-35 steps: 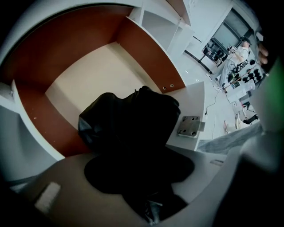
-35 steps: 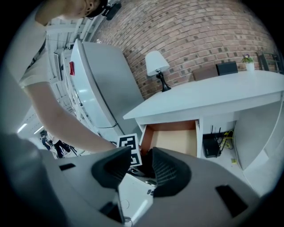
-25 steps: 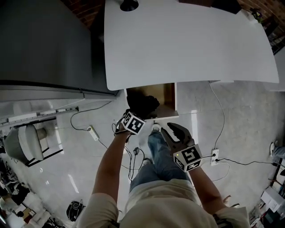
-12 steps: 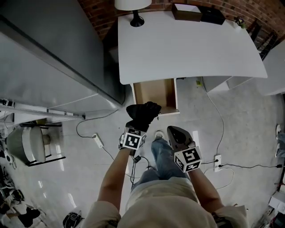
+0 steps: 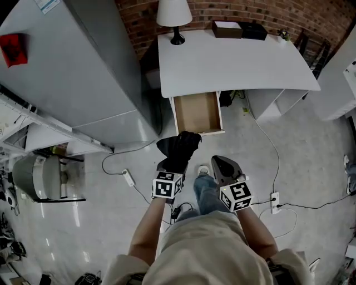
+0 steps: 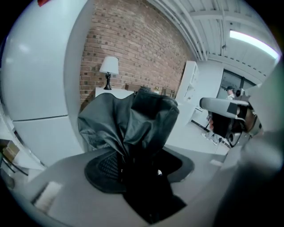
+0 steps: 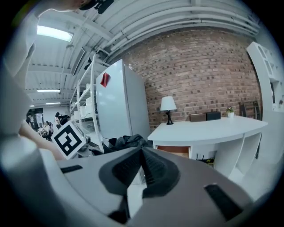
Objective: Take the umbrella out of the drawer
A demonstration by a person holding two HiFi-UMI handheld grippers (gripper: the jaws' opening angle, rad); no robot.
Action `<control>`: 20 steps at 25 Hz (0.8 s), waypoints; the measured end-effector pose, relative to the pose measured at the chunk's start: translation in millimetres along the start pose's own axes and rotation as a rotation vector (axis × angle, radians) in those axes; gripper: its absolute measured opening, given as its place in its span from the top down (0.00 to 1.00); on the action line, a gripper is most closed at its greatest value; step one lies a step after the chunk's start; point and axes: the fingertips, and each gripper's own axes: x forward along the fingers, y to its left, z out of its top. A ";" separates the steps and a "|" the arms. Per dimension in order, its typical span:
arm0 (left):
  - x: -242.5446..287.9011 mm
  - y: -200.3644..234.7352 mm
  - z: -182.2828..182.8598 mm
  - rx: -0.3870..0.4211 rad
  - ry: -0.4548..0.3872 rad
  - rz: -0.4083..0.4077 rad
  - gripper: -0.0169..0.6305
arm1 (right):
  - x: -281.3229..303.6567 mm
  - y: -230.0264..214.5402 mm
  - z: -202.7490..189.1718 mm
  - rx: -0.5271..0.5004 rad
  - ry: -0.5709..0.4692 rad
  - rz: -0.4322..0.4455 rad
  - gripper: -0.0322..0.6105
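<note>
The left gripper (image 6: 133,170) is clamped on the folded black umbrella (image 5: 179,146), held outside the open drawer (image 5: 196,113) on its near side, while the right gripper (image 5: 222,166) is closed and empty; the canopy appears light, soft and slippery, so grip the stiff core.

The white desk (image 5: 239,61) carries a lamp (image 5: 174,12), a brown box (image 5: 227,29) and a black box (image 5: 254,31).

Umbrella (image 6: 133,128) fabric drapes over left gripper (image 6: 140,165), jaw tips covered. Drawer (image 5: 196,111) rear hidden under desk (image 5: 239,61). Lamp (image 5: 174,16) shade cropped by top edge. Distant people (image 7: 44,128) too small to resolve.
</note>
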 end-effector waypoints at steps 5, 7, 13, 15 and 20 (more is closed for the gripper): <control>-63.2 -22.6 -8.6 -0.046 -0.097 0.015 0.62 | -42.4 33.9 7.0 -0.035 -0.038 -0.014 0.95; -88.2 -32.8 -10.1 -0.068 -0.146 0.019 0.62 | -58.0 46.5 8.7 -0.048 -0.052 -0.008 0.95; -159.0 -54.0 -12.6 -0.108 -0.257 0.020 0.62 | -94.3 81.5 16.2 -0.048 -0.093 0.007 0.95; -177.5 -58.4 -13.2 -0.110 -0.282 0.023 0.62 | -102.1 91.2 19.6 -0.052 -0.105 0.013 0.95; -211.0 -68.4 -10.3 -0.130 -0.346 0.027 0.62 | -119.6 103.0 28.4 -0.053 -0.137 0.025 0.95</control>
